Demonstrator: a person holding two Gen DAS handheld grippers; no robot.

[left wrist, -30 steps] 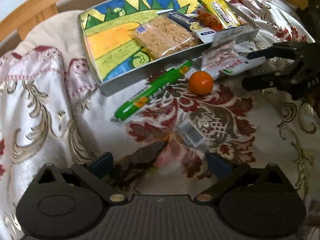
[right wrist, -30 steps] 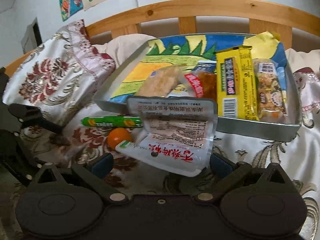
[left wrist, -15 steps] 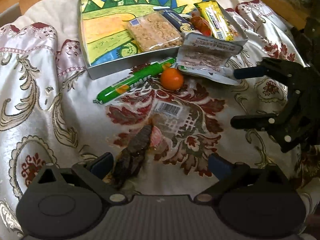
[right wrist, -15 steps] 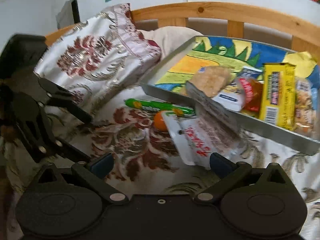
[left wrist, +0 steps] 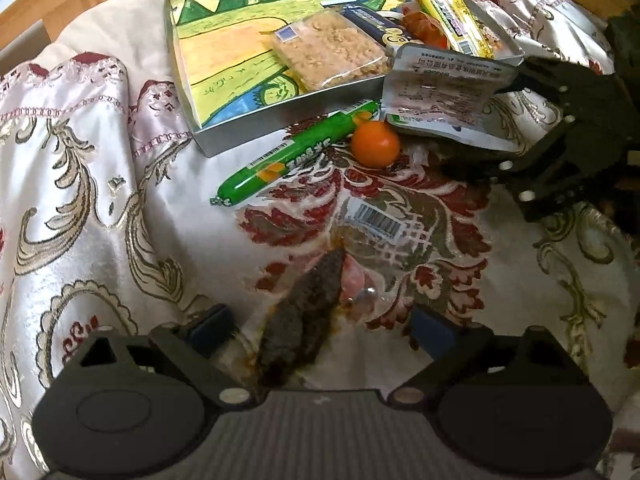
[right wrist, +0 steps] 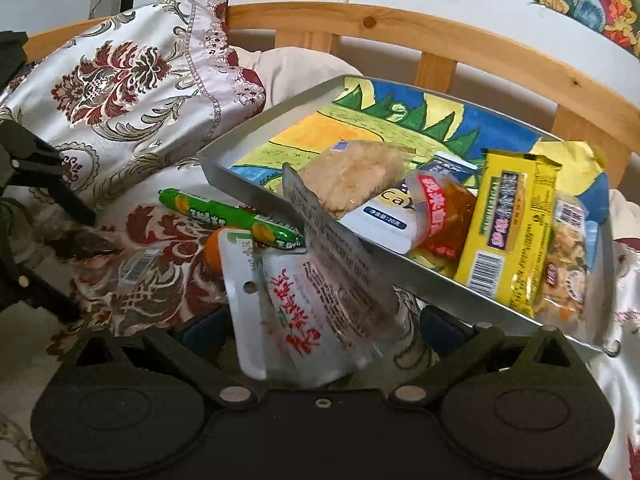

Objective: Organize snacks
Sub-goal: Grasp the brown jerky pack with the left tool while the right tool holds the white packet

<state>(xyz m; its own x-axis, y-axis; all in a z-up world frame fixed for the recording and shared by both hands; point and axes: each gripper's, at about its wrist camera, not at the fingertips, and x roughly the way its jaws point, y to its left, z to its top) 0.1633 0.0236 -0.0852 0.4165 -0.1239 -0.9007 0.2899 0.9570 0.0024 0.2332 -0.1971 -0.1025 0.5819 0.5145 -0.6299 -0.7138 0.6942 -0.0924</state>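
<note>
The left gripper (left wrist: 316, 322) is wide open around a dark snack (left wrist: 300, 320) on the bed, and the right gripper (right wrist: 320, 326), also open, surrounds a white packet (right wrist: 304, 300) beside the tray (right wrist: 248, 184), ready to grab.

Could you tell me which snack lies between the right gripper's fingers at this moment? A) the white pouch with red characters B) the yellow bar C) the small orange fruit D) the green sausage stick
A: the white pouch sits between the right gripper's open fingers, while the green sausage stick and orange fruit lie on the cloth and the yellow bar is in the tray.
</note>
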